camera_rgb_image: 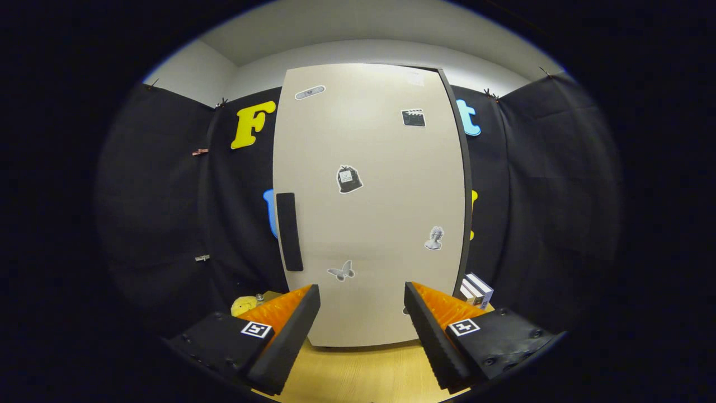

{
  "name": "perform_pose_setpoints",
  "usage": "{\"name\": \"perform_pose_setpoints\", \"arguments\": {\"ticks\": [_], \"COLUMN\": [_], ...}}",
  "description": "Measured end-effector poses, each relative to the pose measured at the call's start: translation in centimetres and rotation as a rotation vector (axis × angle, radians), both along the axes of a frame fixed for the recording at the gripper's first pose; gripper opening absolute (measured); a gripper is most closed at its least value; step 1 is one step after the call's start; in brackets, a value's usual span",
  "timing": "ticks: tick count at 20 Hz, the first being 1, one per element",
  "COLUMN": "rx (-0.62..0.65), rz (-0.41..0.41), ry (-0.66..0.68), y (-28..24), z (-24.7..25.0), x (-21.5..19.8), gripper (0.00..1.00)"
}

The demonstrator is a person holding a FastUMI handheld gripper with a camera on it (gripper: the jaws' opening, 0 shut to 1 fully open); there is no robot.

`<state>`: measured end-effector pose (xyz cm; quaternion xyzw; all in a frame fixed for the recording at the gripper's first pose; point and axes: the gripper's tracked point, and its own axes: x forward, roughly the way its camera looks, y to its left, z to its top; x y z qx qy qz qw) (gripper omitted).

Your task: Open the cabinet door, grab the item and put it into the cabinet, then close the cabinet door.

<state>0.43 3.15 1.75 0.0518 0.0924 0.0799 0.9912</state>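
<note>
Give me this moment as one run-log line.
stage: before opening | cabinet door: shut | handle: untouched, beyond the left finger | hand-held gripper: open, holding nothing | yellow item: on table beside cabinet

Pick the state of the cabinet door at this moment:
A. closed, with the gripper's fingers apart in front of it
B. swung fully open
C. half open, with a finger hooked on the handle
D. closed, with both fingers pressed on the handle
A: the cabinet door sits flush and shut, and the gripper is open just short of it, clear of the dark handle.
</note>
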Motion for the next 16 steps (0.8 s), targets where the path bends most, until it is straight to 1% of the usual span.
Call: {"name": "perform_pose_setpoints", "arguments": {"ticks": [6,10,16], "rx": [-0.036,-0.027,-0.036], "rz": [0.001,-0.008,-0.030], "ry": [-0.014,-0.035,-0.034], "y": [2.4,3.7,3.8], "z": [0.0,0.6,0.2], "x": [-1.2,-1.9,-2.9], "gripper": [0.98,0.98,0.98]}}
